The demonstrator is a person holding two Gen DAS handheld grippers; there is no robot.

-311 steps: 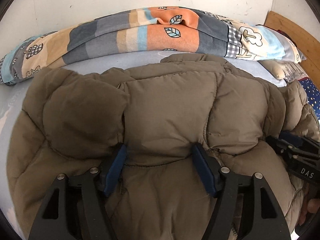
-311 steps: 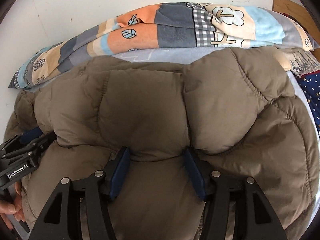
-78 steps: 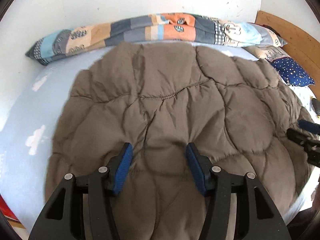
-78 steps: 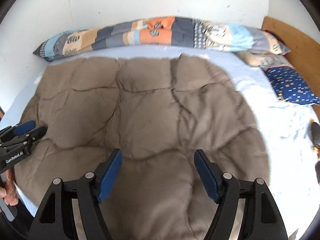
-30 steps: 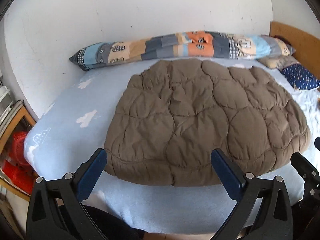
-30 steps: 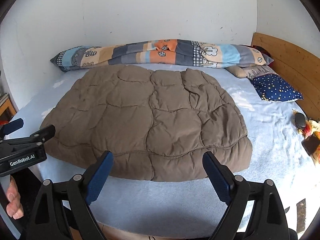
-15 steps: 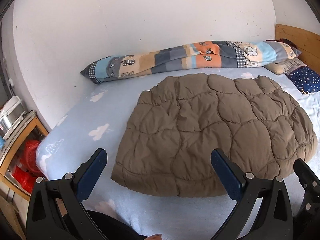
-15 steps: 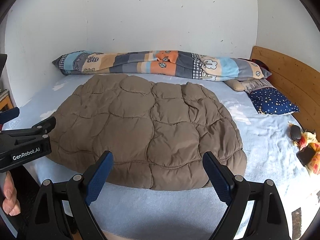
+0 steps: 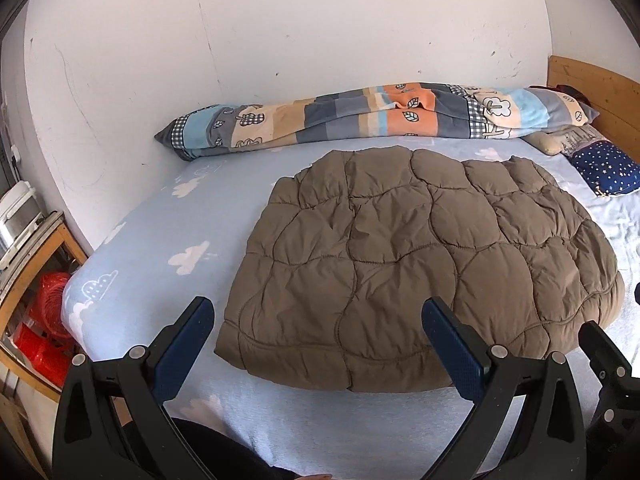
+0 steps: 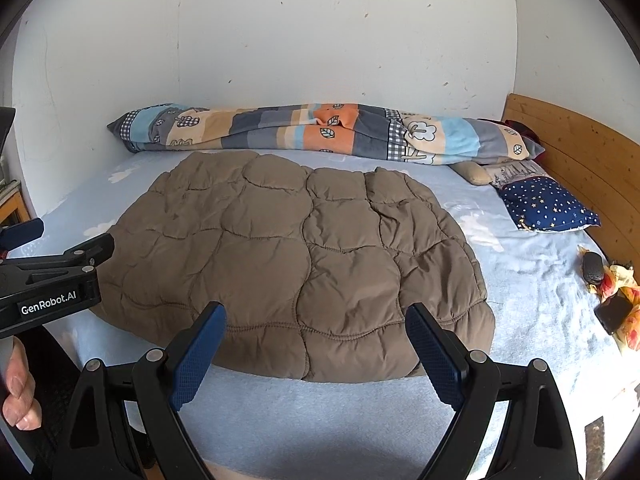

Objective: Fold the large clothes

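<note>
A brown quilted down coat lies folded flat on the light blue bed; it also shows in the right wrist view. My left gripper is open and empty, held back above the bed's near edge, in front of the coat. My right gripper is open and empty, also off the coat near the front edge. The left gripper shows at the left in the right wrist view.
A rolled patchwork blanket lies along the wall. A starry blue pillow and wooden headboard are at the right. Small items lie at the bed's right edge. A wooden shelf with red baskets stands left.
Both grippers let go of the coat, opened wide and pulled back from it. The coat now lies folded flat on the bed.
</note>
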